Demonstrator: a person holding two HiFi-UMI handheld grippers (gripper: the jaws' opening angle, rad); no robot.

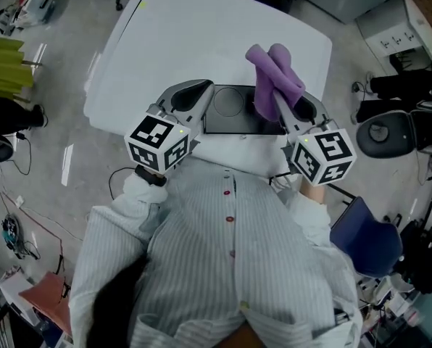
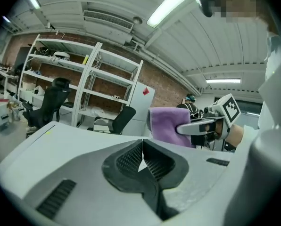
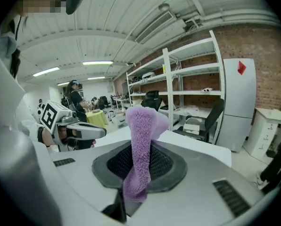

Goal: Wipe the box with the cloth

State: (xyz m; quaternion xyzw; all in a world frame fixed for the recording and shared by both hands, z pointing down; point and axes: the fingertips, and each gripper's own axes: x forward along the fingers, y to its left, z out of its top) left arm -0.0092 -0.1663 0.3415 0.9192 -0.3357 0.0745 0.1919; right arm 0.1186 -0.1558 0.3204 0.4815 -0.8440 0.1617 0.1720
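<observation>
A flat black box (image 1: 230,111) with a round recess lies near the front edge of the white table (image 1: 201,27). My right gripper (image 1: 301,106) hangs over the box's right end, shut on a purple cloth (image 1: 274,78) that stands up out of its jaws. The right gripper view shows the cloth (image 3: 143,149) pinched between the dark pads. My left gripper (image 1: 204,90) is at the box's left end, shut with nothing in it. The left gripper view shows its pads (image 2: 131,157) closed together, with the cloth (image 2: 166,124) and the right gripper (image 2: 197,128) beyond. Neither gripper view shows the box.
A black office chair (image 1: 390,133) and a blue seat (image 1: 364,238) stand right of the table. A green object (image 1: 2,64) and cables lie on the floor at left. White shelving (image 2: 84,79) and a white cabinet (image 3: 237,102) line the brick wall.
</observation>
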